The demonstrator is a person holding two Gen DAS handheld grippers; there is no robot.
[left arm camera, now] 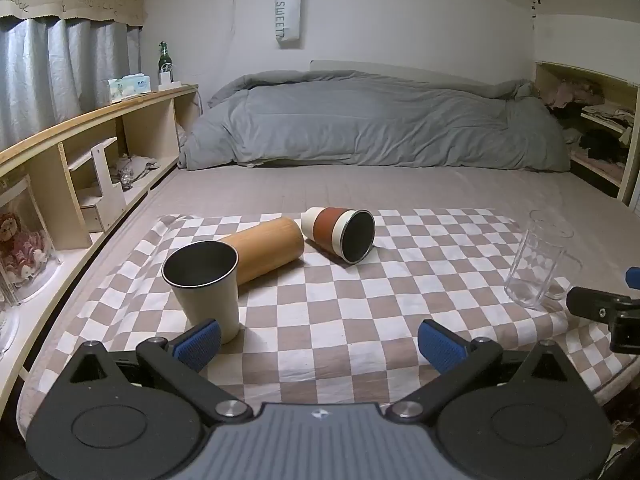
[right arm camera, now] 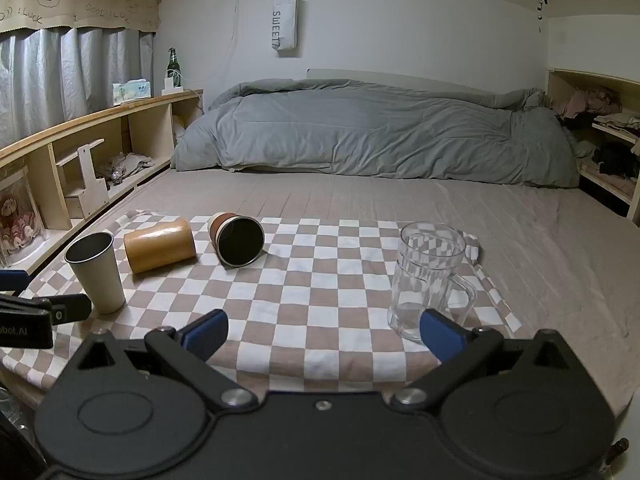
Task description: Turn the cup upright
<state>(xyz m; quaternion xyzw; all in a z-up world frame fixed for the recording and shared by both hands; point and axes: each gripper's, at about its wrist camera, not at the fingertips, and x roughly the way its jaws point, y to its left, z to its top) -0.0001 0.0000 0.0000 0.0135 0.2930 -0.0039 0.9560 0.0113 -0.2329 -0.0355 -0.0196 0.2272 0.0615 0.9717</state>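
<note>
A checkered cloth (left arm camera: 320, 300) is spread over the bed (left arm camera: 400, 188), filling the middle of both views, and four vessels sit on it. In the left wrist view a cream cup (left arm camera: 206, 284) stands upright at lower left of the cloth, its dark mouth facing up. Just behind it a bamboo cup (left arm camera: 264, 250) lies on its side, touching or nearly touching the cream cup's rim. Right of centre, a brown-banded cup (left arm camera: 340, 234) also lies on its side, its open dark mouth turned toward the camera; it sits just beside the far end of the bamboo cup. A clear glass mug (left arm camera: 536, 260) stands upright at the right edge of the cloth. The left gripper (left arm camera: 319, 342) fills the bottom of its view, jaws spread wide and holding nothing, one blue pad (left arm camera: 198, 340) overlapping the base of the cream cup in the picture. In the right wrist view the right gripper (right arm camera: 324, 334) likewise has its jaws wide apart and empty, the glass mug (right arm camera: 430, 276) standing just past its right-hand pad (right arm camera: 442, 336). A grey duvet (right arm camera: 376, 136) is heaped across the far end of the bed, in the upper middle of the frame.
</note>
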